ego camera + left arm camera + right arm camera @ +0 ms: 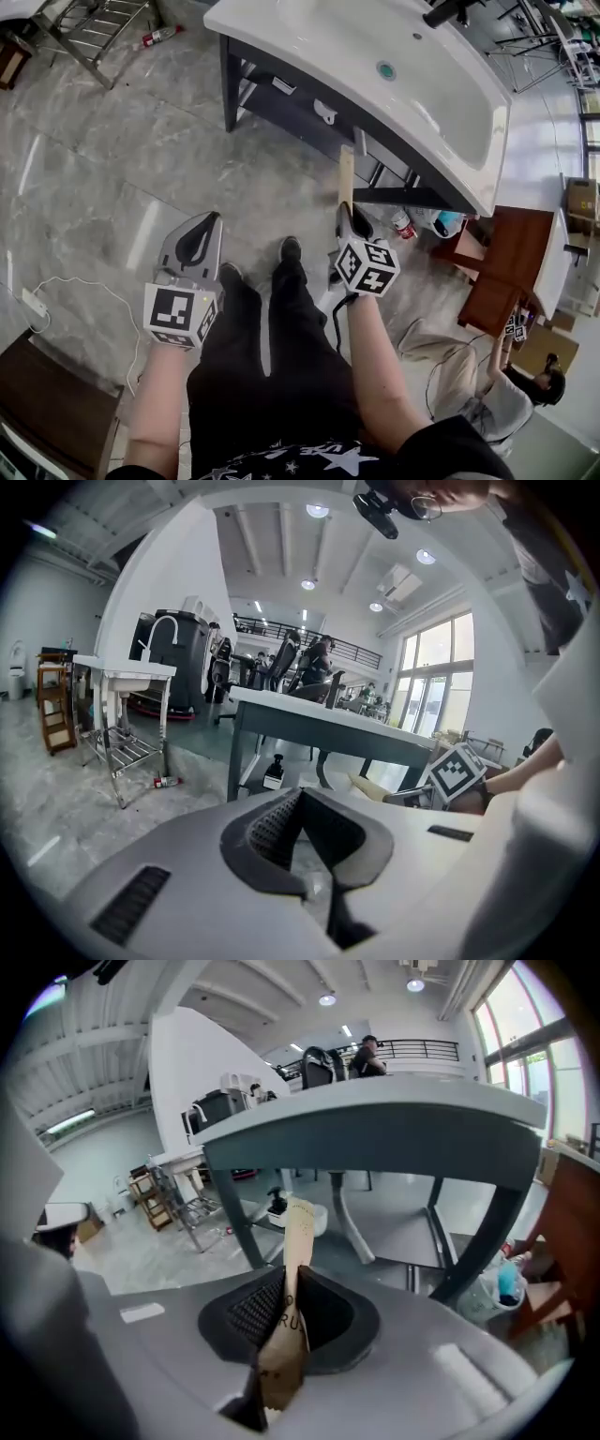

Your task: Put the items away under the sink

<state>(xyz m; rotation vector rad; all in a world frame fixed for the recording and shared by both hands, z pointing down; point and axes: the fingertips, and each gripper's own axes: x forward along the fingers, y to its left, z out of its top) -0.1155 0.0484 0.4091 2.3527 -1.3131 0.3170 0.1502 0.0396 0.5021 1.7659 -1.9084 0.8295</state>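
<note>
My right gripper [346, 210] is shut on a flat brown paper packet [345, 174] that stands upright between its jaws, printed side showing in the right gripper view [296, 1241]. The packet's tip is just in front of the dark frame under the white sink [422, 84]. The lower shelf [300, 117] under the sink holds a white pump bottle [277, 1206] and another white item [324, 112]. My left gripper [206, 223] hovers lower left over the floor, shut with nothing between its jaws [300, 801].
A metal rack [94, 26] and a fallen bottle [159, 36] are at the far left. Bottles [403, 225] and a blue-capped container [449, 222] sit on the floor by brown wooden furniture [506, 258]. A seated person [497, 403] is at lower right. A power strip [35, 302] lies left.
</note>
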